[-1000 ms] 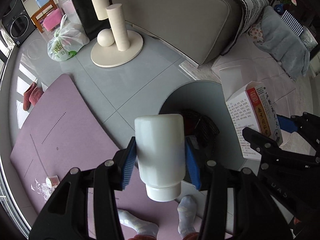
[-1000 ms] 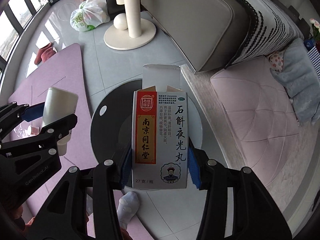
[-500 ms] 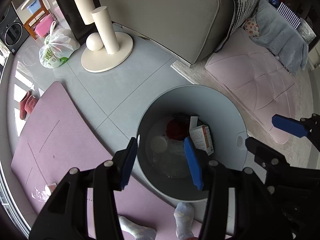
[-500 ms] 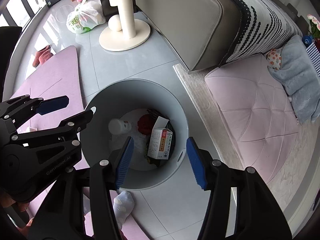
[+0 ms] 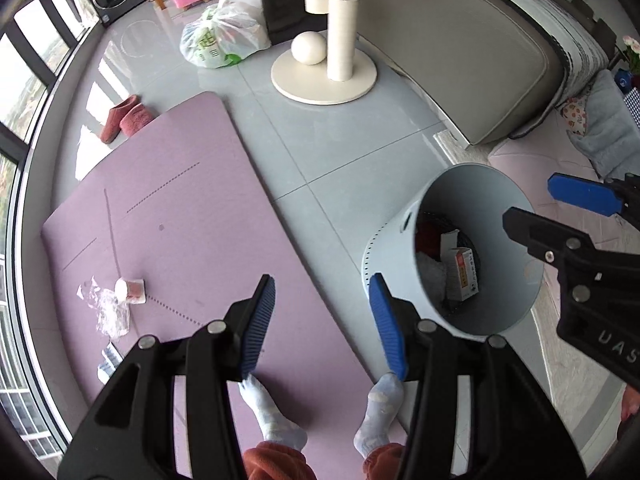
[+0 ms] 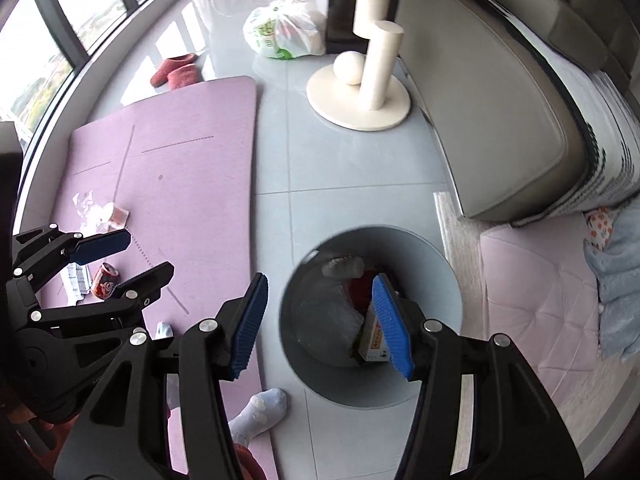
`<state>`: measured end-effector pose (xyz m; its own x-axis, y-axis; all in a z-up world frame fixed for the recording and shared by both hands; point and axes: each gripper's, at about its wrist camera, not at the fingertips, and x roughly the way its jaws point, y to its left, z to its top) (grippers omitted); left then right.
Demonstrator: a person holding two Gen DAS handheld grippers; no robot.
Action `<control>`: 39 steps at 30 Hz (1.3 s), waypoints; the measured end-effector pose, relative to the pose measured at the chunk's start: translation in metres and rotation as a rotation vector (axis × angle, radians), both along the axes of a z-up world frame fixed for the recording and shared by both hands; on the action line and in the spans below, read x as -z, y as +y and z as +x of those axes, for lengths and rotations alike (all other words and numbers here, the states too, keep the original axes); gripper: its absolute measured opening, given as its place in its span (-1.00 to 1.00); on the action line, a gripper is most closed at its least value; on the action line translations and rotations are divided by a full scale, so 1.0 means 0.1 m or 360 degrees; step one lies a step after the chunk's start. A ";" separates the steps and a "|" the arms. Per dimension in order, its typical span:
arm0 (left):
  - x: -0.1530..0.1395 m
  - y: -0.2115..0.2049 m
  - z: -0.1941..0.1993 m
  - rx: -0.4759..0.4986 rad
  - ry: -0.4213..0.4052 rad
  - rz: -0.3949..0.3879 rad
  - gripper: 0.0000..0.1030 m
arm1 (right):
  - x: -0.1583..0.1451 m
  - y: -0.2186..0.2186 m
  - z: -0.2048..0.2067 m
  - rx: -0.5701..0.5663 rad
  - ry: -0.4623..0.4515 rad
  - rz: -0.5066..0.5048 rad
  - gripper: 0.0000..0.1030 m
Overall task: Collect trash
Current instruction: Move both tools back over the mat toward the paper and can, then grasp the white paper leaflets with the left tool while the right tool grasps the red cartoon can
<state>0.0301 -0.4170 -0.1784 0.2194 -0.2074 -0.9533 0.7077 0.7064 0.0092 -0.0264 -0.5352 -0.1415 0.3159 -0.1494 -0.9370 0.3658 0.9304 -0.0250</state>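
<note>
My left gripper [image 5: 322,292] hangs open and empty over the edge of the purple mat [image 5: 168,216], just left of the grey bin [image 5: 400,248]. My right gripper [image 6: 320,292] is open and empty above the bin's left rim [image 6: 440,264]. Inside the bin lie the medicine box [image 5: 464,276] and the white bottle [image 6: 342,267] on other rubbish. Crumpled clear wrap [image 5: 108,308] and a small pink cup [image 5: 130,290] lie on the mat at the left. A red can [image 6: 105,280] lies near them, partly behind the left gripper [image 6: 150,254].
A person's socked feet [image 5: 376,408] stand at the mat's near edge. A cream scratching post [image 5: 340,36] on a round base, a filled plastic bag [image 5: 220,40] and red slippers [image 5: 124,118] sit farther off. A grey sofa [image 6: 500,112] and pink cushion [image 6: 532,288] are to the right.
A second ago the left gripper held the white bottle and the right held the medicine box over the bin. Both were let go into it, and both grippers have swung left toward the mat.
</note>
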 end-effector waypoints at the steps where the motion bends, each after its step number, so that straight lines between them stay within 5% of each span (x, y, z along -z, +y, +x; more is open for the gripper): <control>1: -0.02 0.16 0.06 -0.0065 -0.0007 0.0008 -0.03 | -0.02 0.11 0.11 -0.0061 -0.0009 0.0003 0.03; 6: -0.13 1.04 0.34 -0.0399 -0.0059 0.0050 0.18 | -0.12 0.77 0.63 -0.0358 -0.0057 0.0019 0.03; 13: -0.17 2.23 0.64 -0.0702 -0.0084 0.0094 0.19 | -0.18 1.87 1.20 -0.0673 -0.0089 0.0023 0.03; 28: -0.13 4.55 1.12 -0.1034 -0.0035 0.0170 0.27 | 0.01 4.36 1.83 -0.0900 0.0027 0.0177 0.10; 39: 0.14 5.27 1.49 -0.1152 -0.0019 0.0196 0.27 | 0.32 5.11 2.19 -0.0949 0.0071 0.0195 0.12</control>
<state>0.1792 0.1101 -0.1929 0.2714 0.1019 -0.9570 0.0636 0.9903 0.1235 0.1925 -0.0240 -0.1734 0.2719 0.1509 -0.9504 -0.2180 0.9716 0.0919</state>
